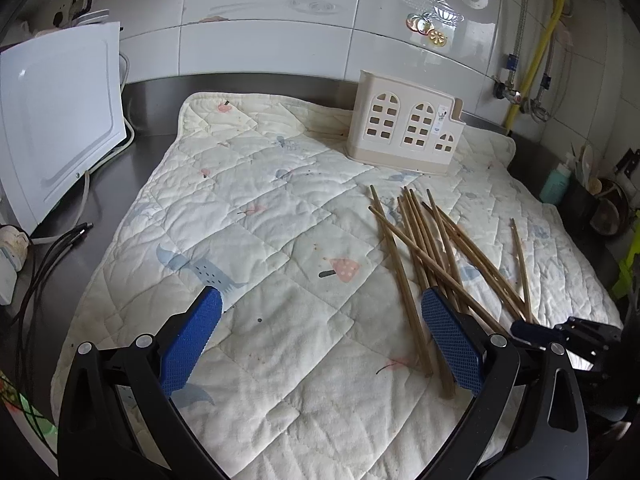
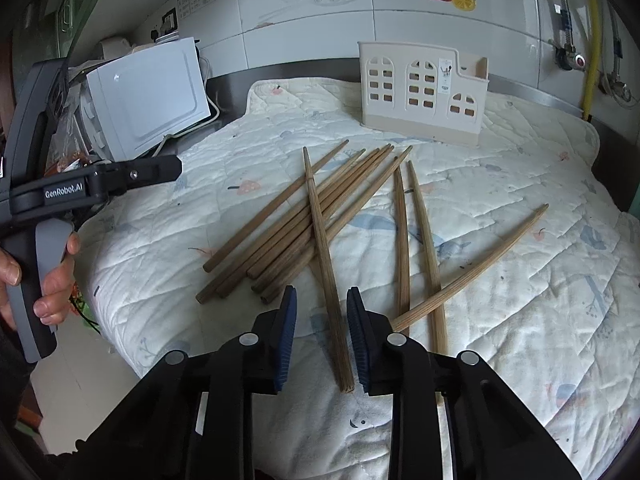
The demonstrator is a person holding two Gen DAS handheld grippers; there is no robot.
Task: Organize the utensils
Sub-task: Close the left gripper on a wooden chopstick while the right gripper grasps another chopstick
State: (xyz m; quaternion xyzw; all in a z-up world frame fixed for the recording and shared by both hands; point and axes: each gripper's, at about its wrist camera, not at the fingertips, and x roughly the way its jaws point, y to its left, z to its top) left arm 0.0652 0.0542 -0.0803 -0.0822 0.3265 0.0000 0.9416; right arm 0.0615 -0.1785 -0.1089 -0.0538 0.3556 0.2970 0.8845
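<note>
Your right gripper [image 2: 321, 300] sits low over the quilted mat [image 2: 520, 280], its jaws narrowed to a slim gap around the thick end of one chopstick [image 2: 326, 264]. The blue pads [image 2: 289, 320] flank the stick, but a sliver of mat shows on each side, so they do not appear to press on it yet. The step in hand, by this reading, is the pick of that single chopstick. The next move calls for you to finish closing on the shaft, confirm that both pads bear on it, then lift clear of the pile without dragging its neighbours.

Your left gripper [image 1: 320, 332] hovers over a bare part of the mat with its jaws spread wide and nothing between them. One pad stands in front of the near ends of the chopsticks [image 1: 432, 256].

Count from the right wrist view: eleven chopsticks appear to lie on the mat. About seven form a fanned pile [image 2: 304, 216]; the targeted stick crosses over it. Two lie side by side just right of it, and one lies slanted, well apart at its far tip. Overlap makes the pile count uncertain.

Beyond the sticks stands one cream utensil holder [image 2: 424, 88], upright near the mat's far edge; none of its compartments shows a stick. One white appliance [image 2: 148, 96] stands on the desk [image 1: 108, 184] to the left.
</note>
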